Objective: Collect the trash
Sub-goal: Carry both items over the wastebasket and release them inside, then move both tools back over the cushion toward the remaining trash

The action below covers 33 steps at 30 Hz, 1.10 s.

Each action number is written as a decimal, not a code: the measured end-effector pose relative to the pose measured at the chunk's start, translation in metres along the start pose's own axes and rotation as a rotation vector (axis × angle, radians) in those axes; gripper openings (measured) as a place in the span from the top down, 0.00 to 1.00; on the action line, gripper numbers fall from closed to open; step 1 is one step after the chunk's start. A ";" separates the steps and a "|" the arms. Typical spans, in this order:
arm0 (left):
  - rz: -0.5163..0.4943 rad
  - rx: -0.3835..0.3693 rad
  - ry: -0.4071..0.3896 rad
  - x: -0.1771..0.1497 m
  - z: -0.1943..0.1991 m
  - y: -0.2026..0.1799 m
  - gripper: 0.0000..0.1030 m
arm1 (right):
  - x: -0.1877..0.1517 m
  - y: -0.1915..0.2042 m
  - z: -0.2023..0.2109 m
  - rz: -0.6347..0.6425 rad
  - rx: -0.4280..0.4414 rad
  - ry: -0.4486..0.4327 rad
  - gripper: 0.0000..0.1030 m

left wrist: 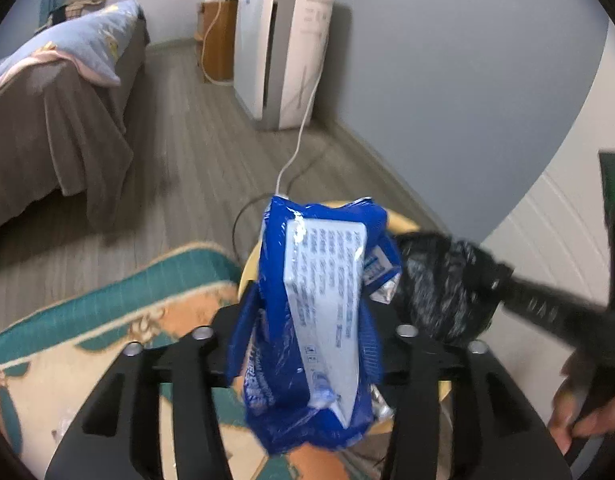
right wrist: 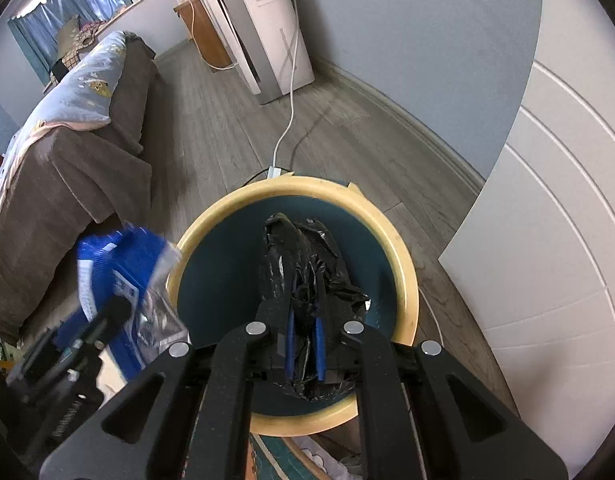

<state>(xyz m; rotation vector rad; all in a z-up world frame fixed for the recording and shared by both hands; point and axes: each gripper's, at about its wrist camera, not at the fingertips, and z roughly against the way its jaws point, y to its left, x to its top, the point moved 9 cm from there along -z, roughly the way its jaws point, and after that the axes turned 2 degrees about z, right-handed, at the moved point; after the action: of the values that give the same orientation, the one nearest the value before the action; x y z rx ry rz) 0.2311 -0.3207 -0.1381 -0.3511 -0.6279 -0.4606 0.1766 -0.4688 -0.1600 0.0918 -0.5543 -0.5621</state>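
one blue snack wrapper (left wrist: 315,320) stands between the fingers of the left gripper (left wrist: 307,340), at the rim of the one yellow-rimmed bin (right wrist: 403,264); whether the pads press on it cannot be told. right gripper (right wrist: 303,344) is clamped on one black plastic bag (right wrist: 307,256), held over the bin's opening. one white cable (right wrist: 292,80) crosses the floor beyond.

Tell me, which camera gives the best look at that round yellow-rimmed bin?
The right wrist view: the bin shows nearly its whole rim and dark inside, with the black bag held over it by the right tool. In the left wrist view only slivers of the rim peek out behind the blue wrapper.
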 end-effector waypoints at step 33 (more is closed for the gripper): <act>0.082 0.344 -0.051 -0.083 0.191 0.170 0.07 | -0.025 0.121 0.066 0.343 0.026 -0.080 0.06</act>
<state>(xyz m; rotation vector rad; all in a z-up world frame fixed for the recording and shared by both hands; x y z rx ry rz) 0.1676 -0.0672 -0.0752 -0.0618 -0.7256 -0.2588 0.1834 -0.3488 -0.0880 -0.0019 -0.6396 -0.2253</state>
